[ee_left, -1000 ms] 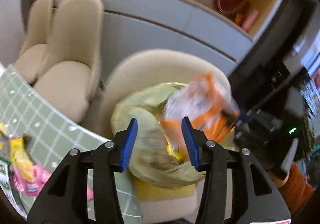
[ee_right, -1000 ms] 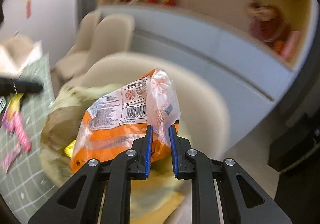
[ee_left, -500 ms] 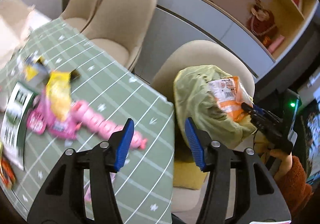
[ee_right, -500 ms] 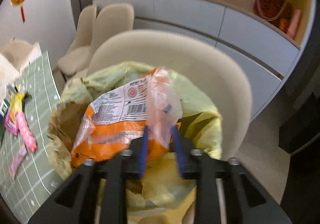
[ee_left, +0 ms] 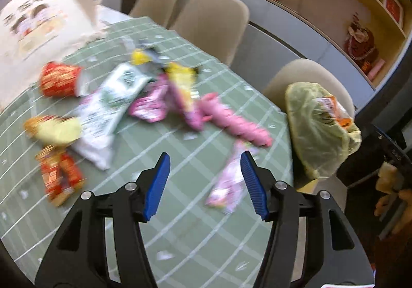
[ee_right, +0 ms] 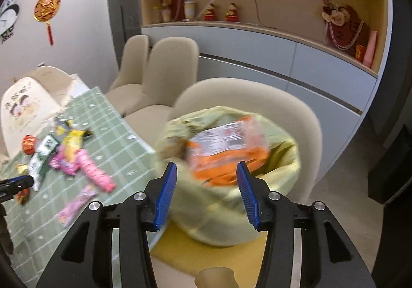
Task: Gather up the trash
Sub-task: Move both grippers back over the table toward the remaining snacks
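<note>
Here, closest to me, my right claw (ee_right: pixel 206 194) was spreading its blue pads apart with nothing pinched between them; the orange-and-white plastic snack packet (ee_right: pixel 226 151) lay just past them, inside the mouth of the pale yellow-green plastic trash bag (ee_right: pixel 224 200) that sat on the seat of a beige chair (ee_right: pixel 296 113). I judged that drop finished.

My left claw (ee_left: pixel 204 183) hung over the counter with the green checked cloth (ee_left: pixel 195 231), its jaws opening too and gripping nothing. Just beyond its right pad lay a small pink-and-white wrapper (ee_left: pixel 228 185), flat on the cloth near the counter's edge. Farther on lay a pink twisted packet (ee_left: pixel 231 120), a yellow wrapper (ee_left: pixel 181 77), a long white-and-green pouch (ee_left: pixel 108 107) and a red paper cup (ee_left: pixel 60 79) on its side, all blurred.

The step in hand looked like fetching the next piece. The near wrapper seemed the likeliest pick: I would need to lower the left claw, straddle its thin edge and close, then carry it across to the bag.
</note>
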`<state>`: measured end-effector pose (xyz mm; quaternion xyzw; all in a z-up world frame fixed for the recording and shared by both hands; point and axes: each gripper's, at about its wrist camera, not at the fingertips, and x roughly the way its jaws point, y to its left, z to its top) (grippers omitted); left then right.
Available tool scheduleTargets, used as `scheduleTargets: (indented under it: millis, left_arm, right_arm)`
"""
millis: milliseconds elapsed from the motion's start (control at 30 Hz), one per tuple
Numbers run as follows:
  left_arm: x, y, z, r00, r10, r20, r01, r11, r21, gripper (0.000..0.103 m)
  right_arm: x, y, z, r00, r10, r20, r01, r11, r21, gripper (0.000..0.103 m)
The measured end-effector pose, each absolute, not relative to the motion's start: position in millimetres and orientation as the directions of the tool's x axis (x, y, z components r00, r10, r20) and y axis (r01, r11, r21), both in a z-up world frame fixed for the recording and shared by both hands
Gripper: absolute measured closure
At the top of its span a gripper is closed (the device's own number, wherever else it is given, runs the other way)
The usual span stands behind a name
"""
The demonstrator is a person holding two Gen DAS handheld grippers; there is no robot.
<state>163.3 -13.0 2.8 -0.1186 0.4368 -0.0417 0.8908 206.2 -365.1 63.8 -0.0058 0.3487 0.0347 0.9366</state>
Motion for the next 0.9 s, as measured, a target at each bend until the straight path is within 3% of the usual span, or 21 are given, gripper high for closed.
scheduleTargets:
  millis: [167,500,767,900]
  left_arm:
    - [128.9,44.6,-8.5,0.618,-0.116,-0.777,-0.097,0.97,-0.222,0.049]
    - [79.6,142.6,-23.4,0.636,-0.059,-0.769,-0.178,0.959,-0.221,0.049]
    - [92.9,176.8,-21.8,0.651,-0.126,-0.748,-0.109,0.96,-0.257,0.049]
    - [132.5,197.7,-6.6,0.682,-0.103,-0.724,-0.056,0.98,-0.193,0.049]
  right_arm:
    - [178.3,-310.8,47.2,0.714,0.152,-0.684,-0.123,0.988,0.091,0.057]
    - [125.2,-207.8,16.1,0.651,0.173,-0.739,-0.254,0.967,0.004,0.057]
    - [117.2,-174.7,4.3,0.621,0.188,-0.76,-0.257,0.966,0.029,0.057]
    - [119.1,-163.2,-0.9,0.626,0.156,-0.764,-0.227,0.974,0.012,0.057]
